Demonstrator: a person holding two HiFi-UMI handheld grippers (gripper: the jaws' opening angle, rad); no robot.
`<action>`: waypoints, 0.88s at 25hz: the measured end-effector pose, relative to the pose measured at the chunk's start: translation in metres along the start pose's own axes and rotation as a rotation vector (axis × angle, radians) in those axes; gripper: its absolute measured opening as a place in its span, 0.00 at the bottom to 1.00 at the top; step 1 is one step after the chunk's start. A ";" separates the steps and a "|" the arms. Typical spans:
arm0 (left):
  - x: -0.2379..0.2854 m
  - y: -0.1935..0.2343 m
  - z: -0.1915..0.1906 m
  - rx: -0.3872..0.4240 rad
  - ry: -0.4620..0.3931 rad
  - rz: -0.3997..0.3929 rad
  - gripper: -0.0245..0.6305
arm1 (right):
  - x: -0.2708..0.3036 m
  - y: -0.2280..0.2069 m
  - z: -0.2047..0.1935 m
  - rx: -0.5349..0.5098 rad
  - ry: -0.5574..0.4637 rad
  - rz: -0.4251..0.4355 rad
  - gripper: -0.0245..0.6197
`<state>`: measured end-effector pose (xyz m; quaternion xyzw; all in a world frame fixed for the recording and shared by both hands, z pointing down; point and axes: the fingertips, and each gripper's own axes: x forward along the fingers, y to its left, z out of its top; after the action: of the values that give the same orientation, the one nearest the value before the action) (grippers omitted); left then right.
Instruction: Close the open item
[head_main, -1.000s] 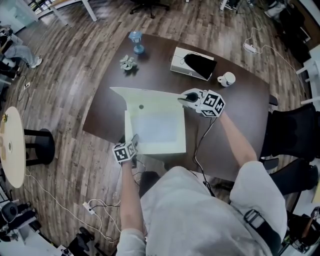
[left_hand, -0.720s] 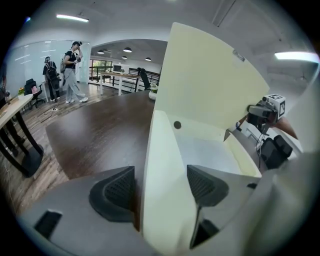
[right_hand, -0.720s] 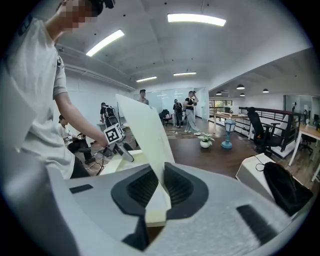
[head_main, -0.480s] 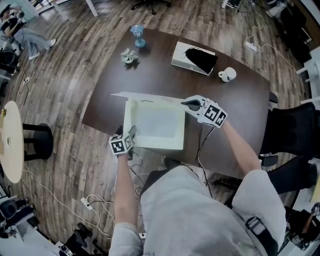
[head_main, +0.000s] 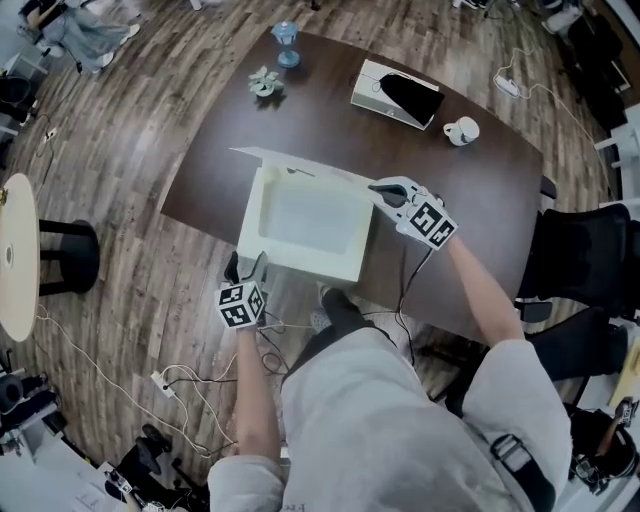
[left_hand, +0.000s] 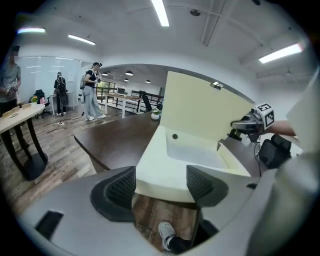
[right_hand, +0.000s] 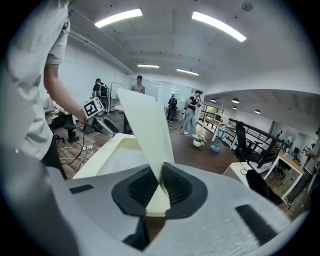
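Note:
A pale cream box (head_main: 305, 225) stands open on the dark brown table (head_main: 470, 220). Its lid (head_main: 300, 165) rises from the far side, and my right gripper (head_main: 385, 190) is shut on the lid's right corner. In the right gripper view the thin lid (right_hand: 145, 130) runs up from between the pads of the right gripper (right_hand: 161, 185). My left gripper (head_main: 247, 268) is open just off the box's near left corner, over the table edge. In the left gripper view the box's near wall (left_hand: 170, 170) lies in front of the wide jaws of the left gripper (left_hand: 161, 187).
At the table's far side lie a white box with a black item (head_main: 395, 95), a white mug (head_main: 462, 130), a blue ornament (head_main: 287, 42) and a small green one (head_main: 264, 82). A black chair (head_main: 590, 260) stands right, a black stool (head_main: 65, 255) left. Cables (head_main: 200, 385) trail on the floor.
My left gripper has drawn back from the box's near left corner toward the table edge. The right gripper has kept its hold on the lid's corner.

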<state>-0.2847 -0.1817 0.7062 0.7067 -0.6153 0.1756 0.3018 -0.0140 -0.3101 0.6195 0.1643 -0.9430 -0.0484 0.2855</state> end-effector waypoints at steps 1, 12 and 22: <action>-0.006 -0.007 -0.012 -0.002 -0.001 -0.003 0.50 | 0.000 0.001 -0.001 -0.006 0.005 -0.002 0.09; -0.005 -0.095 -0.079 -0.029 0.024 -0.128 0.50 | 0.001 0.047 -0.011 -0.118 0.053 0.036 0.10; -0.001 -0.102 -0.080 -0.013 0.009 -0.118 0.50 | 0.002 0.086 -0.023 -0.323 0.106 -0.016 0.10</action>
<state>-0.1755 -0.1231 0.7449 0.7391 -0.5723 0.1565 0.3189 -0.0274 -0.2294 0.6554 0.1261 -0.9053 -0.1928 0.3569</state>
